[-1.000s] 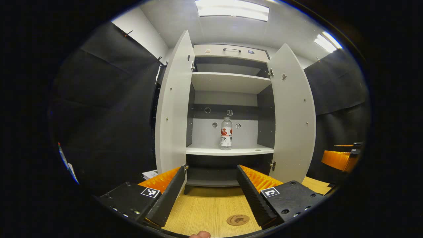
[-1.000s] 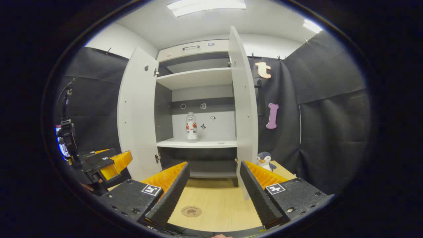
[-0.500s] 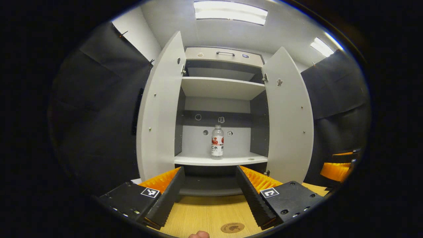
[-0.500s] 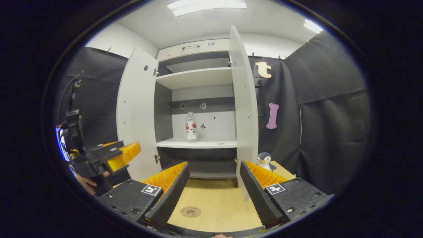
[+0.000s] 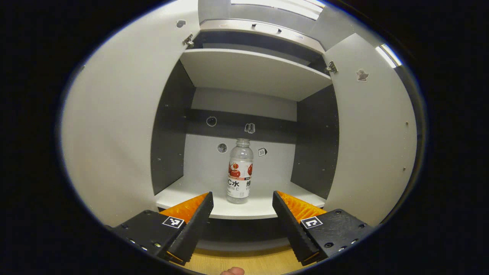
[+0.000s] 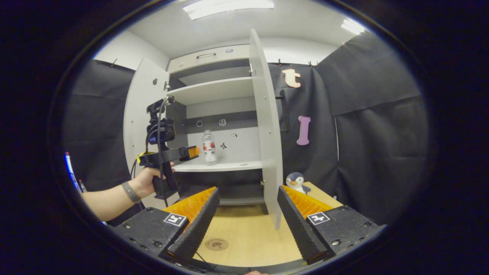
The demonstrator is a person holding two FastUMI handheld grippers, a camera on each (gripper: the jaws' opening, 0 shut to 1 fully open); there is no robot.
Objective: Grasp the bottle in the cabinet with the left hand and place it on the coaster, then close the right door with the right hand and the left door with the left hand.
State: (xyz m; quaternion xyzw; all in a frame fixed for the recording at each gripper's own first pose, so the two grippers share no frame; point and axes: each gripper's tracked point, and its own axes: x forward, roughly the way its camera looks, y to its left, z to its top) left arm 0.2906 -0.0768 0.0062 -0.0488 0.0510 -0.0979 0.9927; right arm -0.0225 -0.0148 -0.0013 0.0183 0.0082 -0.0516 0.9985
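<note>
A clear bottle (image 5: 239, 170) with a red and white label stands upright on the lower shelf (image 5: 198, 200) of the open cabinet. My left gripper (image 5: 241, 217) is open just in front of the shelf edge, the bottle straight ahead between its fingers and still apart from them. In the right gripper view the same bottle (image 6: 208, 147) stands on the shelf and the left gripper (image 6: 193, 151), held by a hand, points at it. My right gripper (image 6: 246, 219) is open and empty over the wooden table (image 6: 252, 236). A round coaster (image 6: 216, 244) lies on the table. Both doors, left (image 6: 139, 126) and right (image 6: 265, 126), stand open.
A penguin plush toy (image 6: 296, 181) sits on the table right of the open right door. An upper shelf (image 5: 252, 72) spans the cabinet above the bottle. The person's forearm (image 6: 110, 198) with a wristband reaches in from the left.
My left gripper has gone forward and up toward the cabinet, so the bottle looms larger between its fingers. My right gripper has barely moved.
</note>
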